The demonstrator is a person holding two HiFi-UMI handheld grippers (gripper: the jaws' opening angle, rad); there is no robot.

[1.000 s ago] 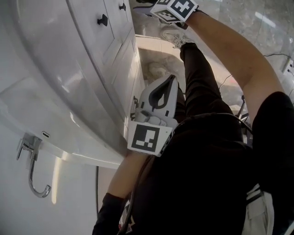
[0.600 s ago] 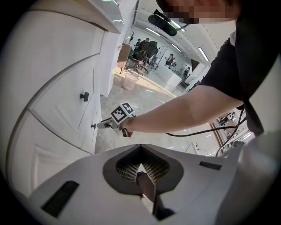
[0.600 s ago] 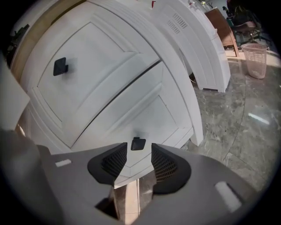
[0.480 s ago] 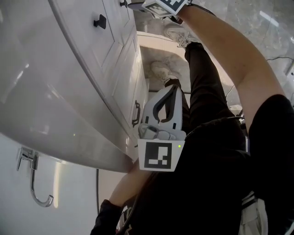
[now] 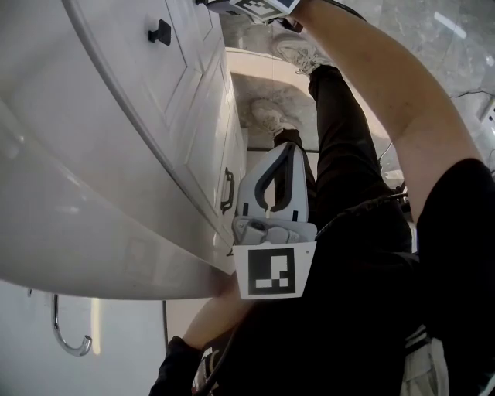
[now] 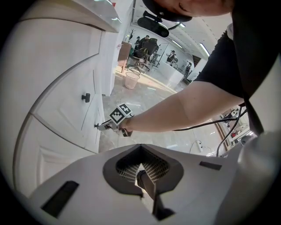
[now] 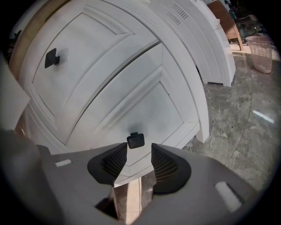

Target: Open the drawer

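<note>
A white cabinet (image 7: 145,101) has panelled fronts that sit shut. One front carries a small black square knob (image 7: 135,140). My right gripper (image 7: 138,150) is open and has just been opening wider; the knob stands just ahead of the gap between its fingertips, untouched. The left gripper view shows this right gripper (image 6: 106,125) held out at the knob (image 6: 96,126); in the head view only its marker cube (image 5: 259,5) shows at the top edge. My left gripper (image 5: 289,148) hangs by the person's legs, pointing down, and its jaws (image 6: 140,166) are shut on nothing.
A second black knob (image 7: 52,57) sits on the panel above, also seen in the head view (image 5: 159,32). A black bar handle (image 5: 227,190) is on a lower front. The counter's rounded edge (image 5: 116,255) overhangs. A basket (image 7: 262,53) stands on the marble floor. Cables (image 6: 228,132) trail behind.
In the head view the right gripper has slid up to the top edge, leaving only its cube. The left gripper has shifted lower and right, and the black bar handle has come into view.
</note>
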